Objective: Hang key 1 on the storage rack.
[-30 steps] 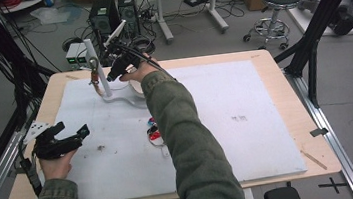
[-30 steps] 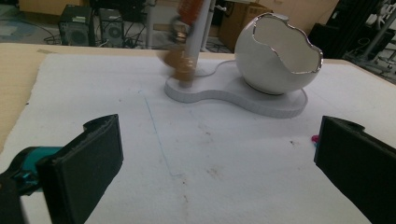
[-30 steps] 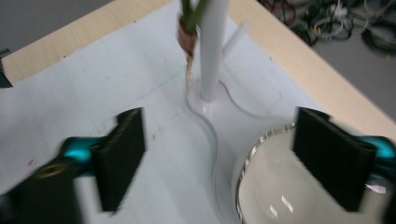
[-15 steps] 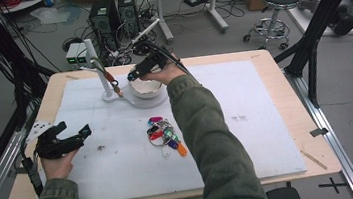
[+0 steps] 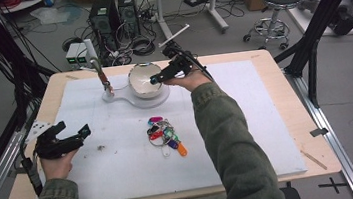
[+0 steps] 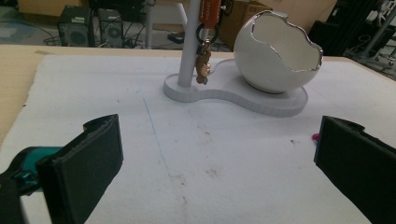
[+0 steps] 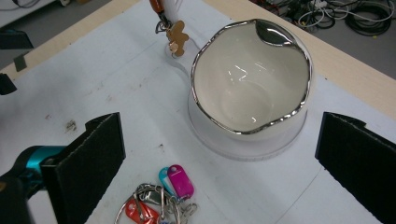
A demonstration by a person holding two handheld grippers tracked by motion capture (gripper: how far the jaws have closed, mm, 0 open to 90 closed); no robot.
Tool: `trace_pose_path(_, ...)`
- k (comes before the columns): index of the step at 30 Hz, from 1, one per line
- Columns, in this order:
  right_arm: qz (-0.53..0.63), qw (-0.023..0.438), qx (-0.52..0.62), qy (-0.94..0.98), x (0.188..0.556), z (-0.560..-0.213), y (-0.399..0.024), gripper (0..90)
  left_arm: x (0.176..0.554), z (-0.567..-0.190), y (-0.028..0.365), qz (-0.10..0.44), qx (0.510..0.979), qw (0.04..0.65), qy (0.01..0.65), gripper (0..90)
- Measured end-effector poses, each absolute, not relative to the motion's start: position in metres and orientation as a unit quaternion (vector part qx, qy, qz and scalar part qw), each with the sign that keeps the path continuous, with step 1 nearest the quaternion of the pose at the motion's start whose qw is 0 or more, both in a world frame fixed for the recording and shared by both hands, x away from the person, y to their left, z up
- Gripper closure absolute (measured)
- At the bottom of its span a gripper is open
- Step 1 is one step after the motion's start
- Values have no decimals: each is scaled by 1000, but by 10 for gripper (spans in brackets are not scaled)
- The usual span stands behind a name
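Left of the white egg-shaped ceramic bowl with a silver rim (image 5: 144,80), well apart from it near the surface's (image 5: 277,118) left edge, the left hand-held gripper (image 5: 75,136) is held low with its jaws spread and nothing between them. Just left of the bowl, a white post (image 5: 96,63) carries an orange tag with a small golden figure (image 6: 203,63). Below the bowl, a bunch of coloured key tags on rings (image 5: 164,135) lies on the white foam sheet (image 5: 244,92). Against the bowl's right rim, the right hand-held gripper (image 5: 154,80) is seen, jaws spread wide and empty after just opening.
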State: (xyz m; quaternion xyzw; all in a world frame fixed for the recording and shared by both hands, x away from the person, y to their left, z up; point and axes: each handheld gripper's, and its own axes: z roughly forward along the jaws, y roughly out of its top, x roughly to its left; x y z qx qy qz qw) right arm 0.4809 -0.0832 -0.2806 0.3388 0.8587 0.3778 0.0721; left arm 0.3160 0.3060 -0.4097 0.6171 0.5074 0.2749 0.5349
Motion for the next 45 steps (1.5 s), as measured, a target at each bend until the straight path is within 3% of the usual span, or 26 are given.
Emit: trace_pose_path(45, 391, 110, 390, 826, 437, -302, -182, 7, 313, -409, 305, 273, 621, 533, 506, 17)
